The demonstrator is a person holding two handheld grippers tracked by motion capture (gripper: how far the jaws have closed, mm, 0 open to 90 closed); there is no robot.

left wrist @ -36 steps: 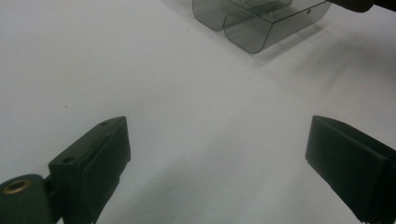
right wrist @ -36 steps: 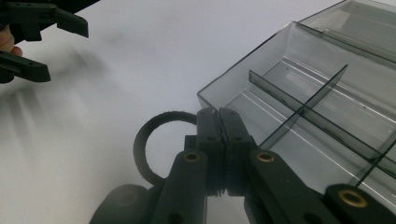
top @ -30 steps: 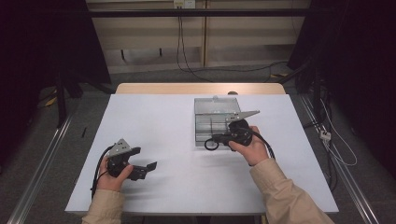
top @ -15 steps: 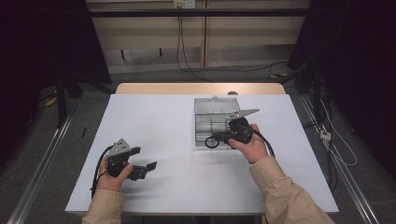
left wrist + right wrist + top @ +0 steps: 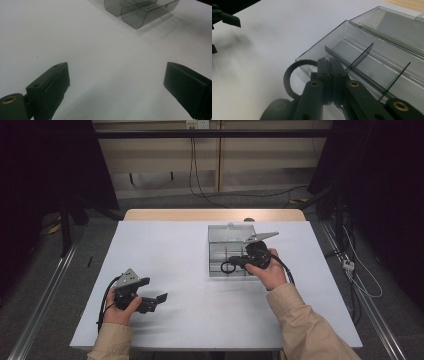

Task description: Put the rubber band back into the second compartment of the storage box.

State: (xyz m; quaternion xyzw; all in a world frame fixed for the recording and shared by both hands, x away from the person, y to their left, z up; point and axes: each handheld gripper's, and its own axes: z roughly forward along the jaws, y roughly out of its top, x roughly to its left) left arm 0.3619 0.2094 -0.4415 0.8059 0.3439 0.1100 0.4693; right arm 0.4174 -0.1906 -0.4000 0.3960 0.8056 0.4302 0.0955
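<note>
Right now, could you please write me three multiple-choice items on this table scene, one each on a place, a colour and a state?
1. Where is the black ring?
A. At the near edge of the clear box
B. Beside the left gripper
C. On the floor

2. What colour is the table cover?
A. Green
B. White
C. Red

3. How do the left gripper's jaws stand?
A. Shut on the ring
B. Shut on nothing
C. Open, nothing between them

Answers:
1 A: the right gripper view shows the right gripper clamping the ring at the box's rim.
2 B: the high view shows a white sheet.
3 C: the left gripper view shows bare table between them.
</note>
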